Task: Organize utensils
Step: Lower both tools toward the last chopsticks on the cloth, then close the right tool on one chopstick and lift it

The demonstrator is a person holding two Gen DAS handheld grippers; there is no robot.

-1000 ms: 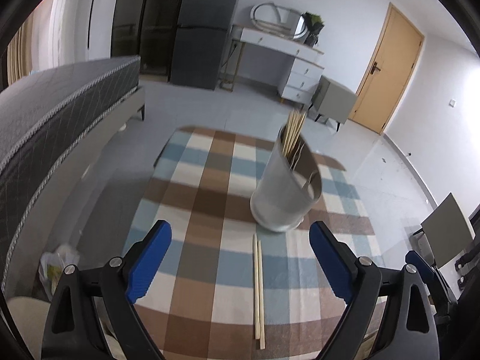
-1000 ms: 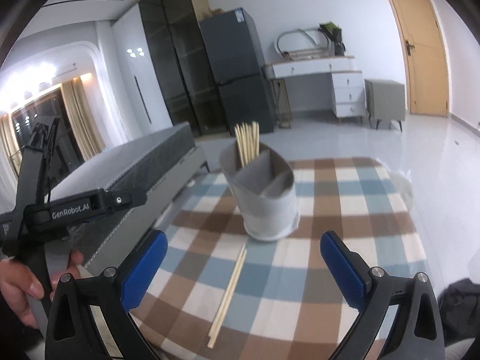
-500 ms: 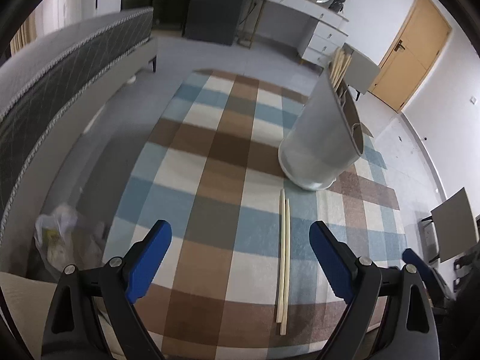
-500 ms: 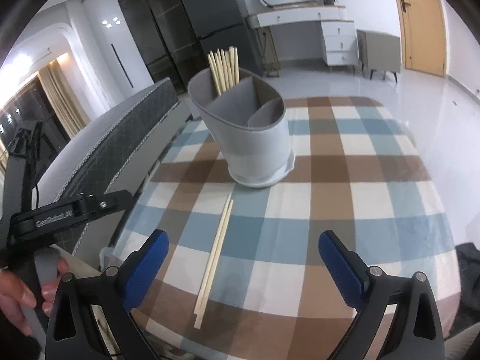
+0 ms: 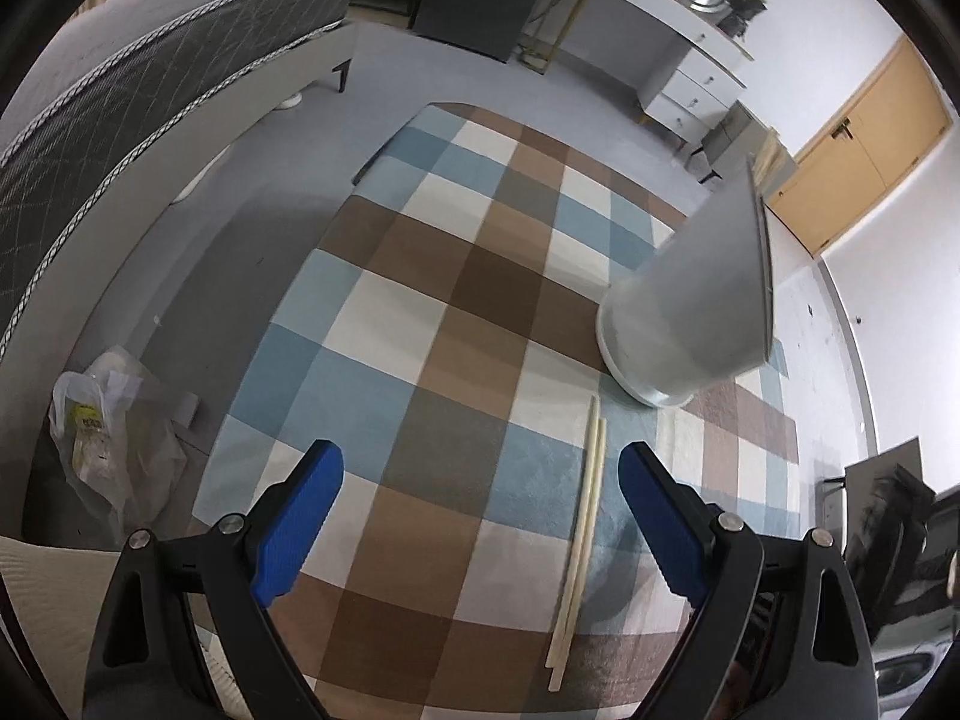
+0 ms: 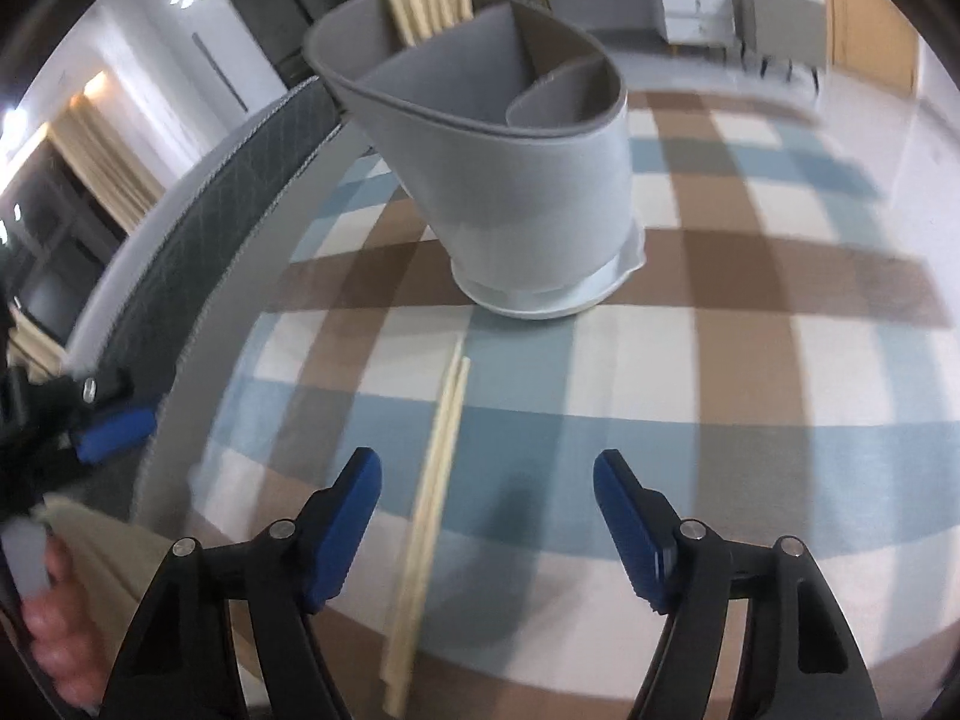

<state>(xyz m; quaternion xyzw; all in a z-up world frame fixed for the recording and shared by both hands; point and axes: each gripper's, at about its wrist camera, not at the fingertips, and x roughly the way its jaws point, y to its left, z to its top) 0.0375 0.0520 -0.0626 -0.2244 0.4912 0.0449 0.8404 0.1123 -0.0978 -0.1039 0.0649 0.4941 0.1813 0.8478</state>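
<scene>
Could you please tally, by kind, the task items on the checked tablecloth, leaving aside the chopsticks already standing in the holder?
Loose chopsticks lying side by side on the cloth: 2
Grey utensil holder with divided compartments: 1
Total: 3

We can read no text, brand, number or sign anywhere. The plastic bag [image 5: 102, 450] on the floor, left of the left gripper [image 5: 480, 516], carries a yellow printed patch, but its marks are too small and blurred for us to make out.
</scene>
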